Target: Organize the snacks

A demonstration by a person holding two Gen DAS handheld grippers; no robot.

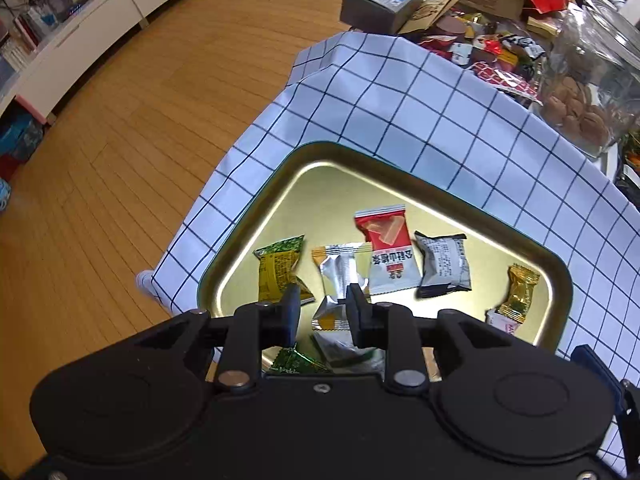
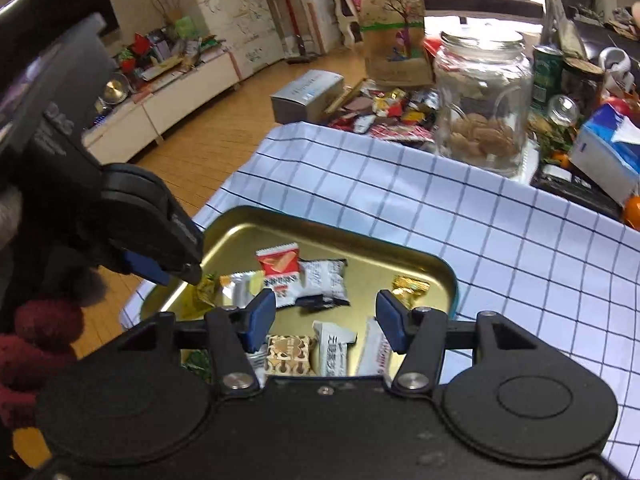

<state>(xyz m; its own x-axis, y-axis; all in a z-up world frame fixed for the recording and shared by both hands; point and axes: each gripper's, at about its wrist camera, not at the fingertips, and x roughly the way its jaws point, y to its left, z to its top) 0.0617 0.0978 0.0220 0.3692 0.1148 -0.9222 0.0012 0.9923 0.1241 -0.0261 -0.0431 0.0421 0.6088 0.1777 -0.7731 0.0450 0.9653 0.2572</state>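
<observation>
Two grippers over a gold tray [image 1: 560, 280] on a checked cloth [image 1: 400, 100]. The left gripper [image 1: 323, 300] points steeply down at the tray's 7 o'clock corner, jaws narrow around a silver packet [image 1: 340, 276]; whether the pads press on it cannot be told. The right gripper [image 2: 326, 316] stands wide and empty above the near edge, probably having let a snack go.

The tray holds loose wrapped snacks, laid flat and mostly apart, likely so each stays easy to pick: a green packet [image 1: 280, 268] at 9 o'clock, a red-white packet [image 1: 386, 248] near centre, a grey packet [image 1: 442, 266] beside it, a gold candy [image 1: 520, 288] at 3 o'clock.

Beyond the cloth, at 12 o'clock, an unsorted snack pile [image 2: 392, 108] lies beside a glass jar [image 2: 484, 100] part-filled with brown biscuits.
</observation>
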